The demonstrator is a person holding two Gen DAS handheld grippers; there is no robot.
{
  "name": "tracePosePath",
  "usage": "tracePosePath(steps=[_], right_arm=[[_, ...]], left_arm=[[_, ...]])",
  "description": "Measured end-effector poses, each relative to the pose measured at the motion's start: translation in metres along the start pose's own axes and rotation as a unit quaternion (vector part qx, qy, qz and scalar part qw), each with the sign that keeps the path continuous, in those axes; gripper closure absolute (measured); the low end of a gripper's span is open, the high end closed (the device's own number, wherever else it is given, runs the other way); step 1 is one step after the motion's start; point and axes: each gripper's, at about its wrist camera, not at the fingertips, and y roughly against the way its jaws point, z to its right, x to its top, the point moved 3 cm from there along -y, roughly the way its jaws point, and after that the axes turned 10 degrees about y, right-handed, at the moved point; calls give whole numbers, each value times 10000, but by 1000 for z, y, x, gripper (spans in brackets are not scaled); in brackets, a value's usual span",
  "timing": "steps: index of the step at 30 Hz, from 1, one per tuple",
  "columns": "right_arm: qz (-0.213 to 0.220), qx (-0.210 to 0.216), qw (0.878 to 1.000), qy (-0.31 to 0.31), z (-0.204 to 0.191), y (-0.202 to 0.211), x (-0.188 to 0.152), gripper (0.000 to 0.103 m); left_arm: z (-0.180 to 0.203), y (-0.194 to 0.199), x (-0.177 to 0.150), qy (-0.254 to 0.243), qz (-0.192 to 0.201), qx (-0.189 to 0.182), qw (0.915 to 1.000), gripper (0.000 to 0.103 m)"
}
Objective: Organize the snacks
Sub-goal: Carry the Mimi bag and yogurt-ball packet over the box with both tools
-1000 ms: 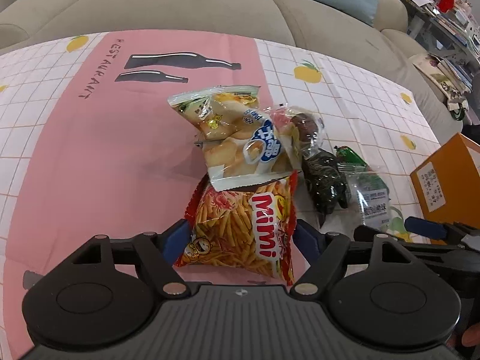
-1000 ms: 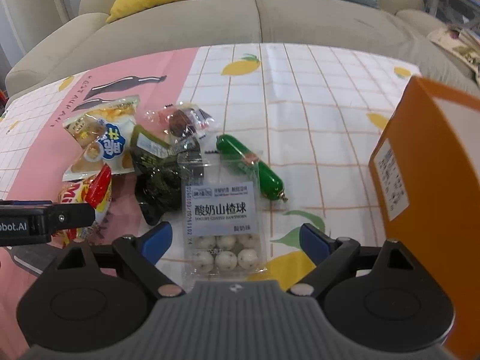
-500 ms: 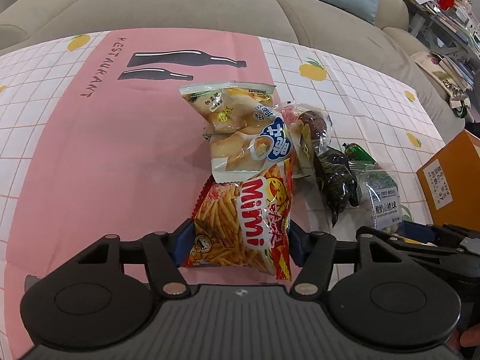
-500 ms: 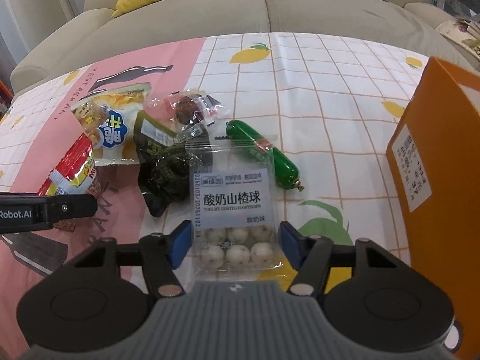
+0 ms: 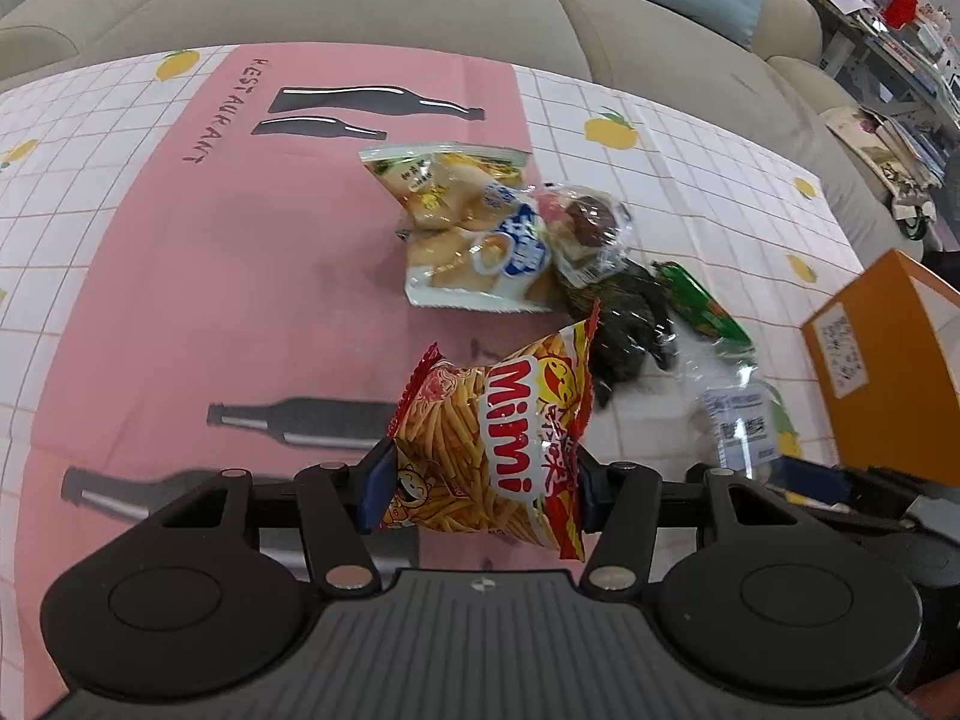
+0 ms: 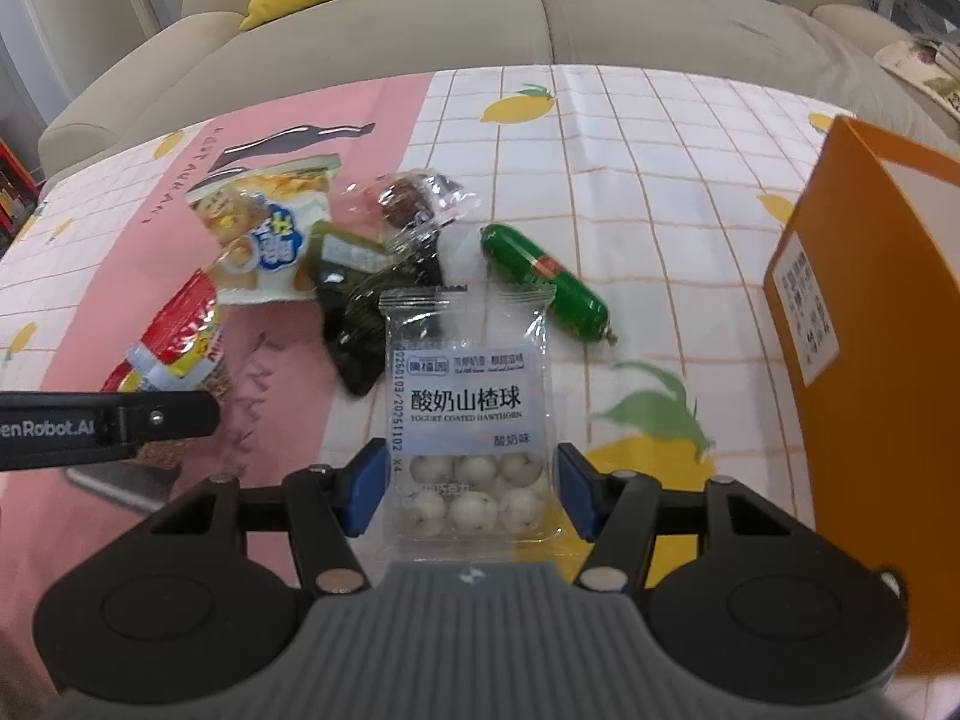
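Note:
My left gripper is shut on the red Mimi chips bag and holds it above the tablecloth; the bag also shows in the right wrist view. My right gripper is shut on a clear pack of yogurt-coated hawthorn balls, lifted slightly. On the table lie a yellow biscuit bag, a clear-wrapped brown pastry, a dark green snack pack and a green sausage.
An orange box stands at the right, open at the top; it also shows in the left wrist view. A beige sofa runs behind the table. The pink and white tablecloth covers the table.
Both grippers closed on their packs, then lifted them. The Mimi bag rose off the cloth and away from the biscuit bag; the hawthorn pack lifted slightly.

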Motion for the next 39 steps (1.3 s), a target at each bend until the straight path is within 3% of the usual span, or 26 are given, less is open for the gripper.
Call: tracePosePath(steps=[14,24,32,39], right_arm=[[123,219,9997,-19,-1,75,-18,45],[475,362,9981,-165,27,137,-24,46],[904,-103,9959,-11,74,192,-10,46],[981,-640,9931,3,128,218,1,46]], left_arm=[[35,64,-13,-120,84,-428,9990,40],[75,101,-22,-406,149,-682,9967,40],[141,122,-17,-1007,258,-1098,9885,40],[209,112,-10,-1601,184,-1388,9771,40]])
